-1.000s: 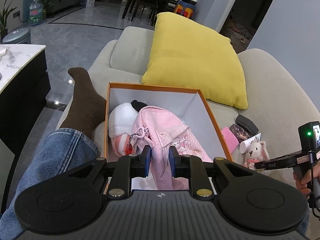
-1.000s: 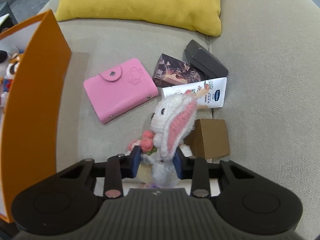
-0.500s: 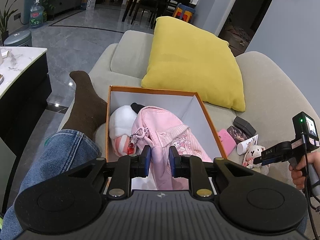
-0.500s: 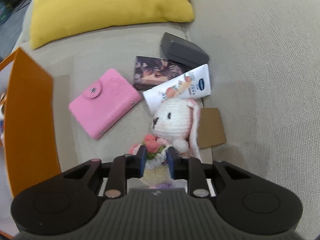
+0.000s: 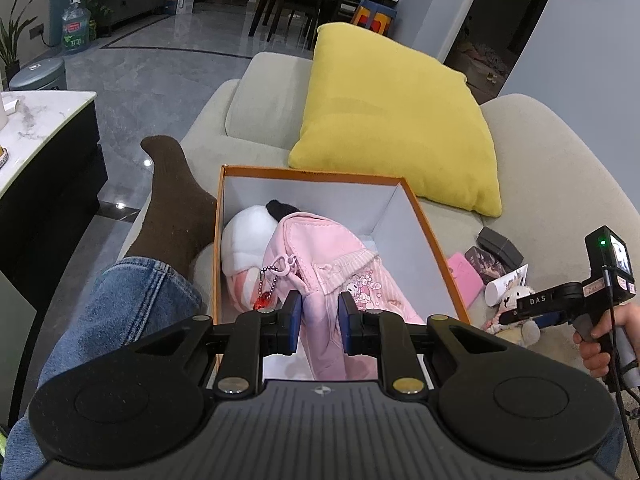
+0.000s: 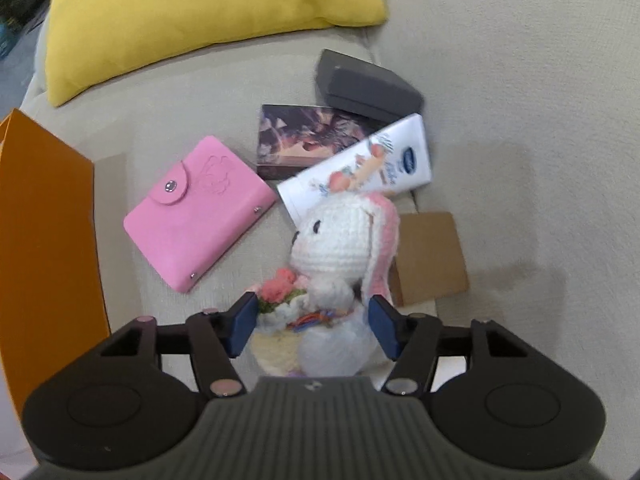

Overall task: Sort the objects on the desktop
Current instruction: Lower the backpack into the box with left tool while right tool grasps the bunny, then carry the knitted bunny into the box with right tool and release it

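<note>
So my right gripper is spreading its jaws right now, and the little white crocheted bunny with pink ears and a tiny flower bouquet sits between the blue pads with daylight on both sides. A second ago I had it pinched tight and it leaned more to the right; now it's standing on its own on the beige fabric sofa seat, so that's a release, not a pick. It ends up just in front of the white squeeze tube with a blue logo, between the pink snap-button card wallet and a flat brown cardboard square. Behind them lie a dark printed booklet and a grey rectangular case.

My left gripper hasn't budged: narrow jaws over the orange cardboard box with a white inside, pink fabric of the pink zip pouch with a cartoon print between the pads. Can't tell if they actually press on it.

My guess: the bunny just got stood up for a better grab, since it's outside the box and everything beside it is unsorted too.
</note>
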The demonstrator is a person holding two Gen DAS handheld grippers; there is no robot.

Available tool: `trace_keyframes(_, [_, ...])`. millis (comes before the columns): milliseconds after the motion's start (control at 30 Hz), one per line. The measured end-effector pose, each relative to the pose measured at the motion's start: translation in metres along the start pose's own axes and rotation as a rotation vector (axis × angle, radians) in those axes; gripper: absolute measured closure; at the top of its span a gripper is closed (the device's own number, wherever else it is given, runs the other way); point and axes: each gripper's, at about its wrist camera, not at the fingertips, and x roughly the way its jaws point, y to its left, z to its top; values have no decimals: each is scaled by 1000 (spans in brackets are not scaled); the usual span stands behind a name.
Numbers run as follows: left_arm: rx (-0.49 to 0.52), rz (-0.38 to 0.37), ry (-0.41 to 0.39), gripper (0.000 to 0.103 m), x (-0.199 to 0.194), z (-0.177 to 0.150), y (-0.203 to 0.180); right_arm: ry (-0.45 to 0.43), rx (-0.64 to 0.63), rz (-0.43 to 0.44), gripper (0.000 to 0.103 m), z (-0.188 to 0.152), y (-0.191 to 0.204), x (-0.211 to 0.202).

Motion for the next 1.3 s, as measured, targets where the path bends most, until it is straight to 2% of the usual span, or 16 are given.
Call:
trace_keyframes(100, [1,-1,6,81,4,0,-1,-4,19,45,35,2,-1,13])
trace_keyframes(267, [26,-4,6,81,7,0,-5,-48,-42,55,48,-3,7,-3])
trace_keyframes(367, [43,-9,-10,81,5,2,-6,-91,-114,99,51,-12,15,-31])
trace_keyframes(533, [94,-12,-54,81,0,7,-4,-202,-213,215,51,-23,38,-99])
trace_keyframes(667, [138,11,-88,81,-5,13,-2,-274,-335,329,50,-21,78,-148])
trace_keyframes(800, [165,40,-107,81,-7,16,2,-280,-455,396,50,-14,129,-161])
trace_keyframes(1000, [177,59,-99,81,2,16,13,-193,-600,366,50,1,204,-123])
trace_keyframes(1133, [191,58,-96,81,10,16,20,-131,-658,291,50,11,239,-88])
trace_keyframes(1300, [248,81,-85,81,21,14,20,-66,-716,176,50,17,263,-50])
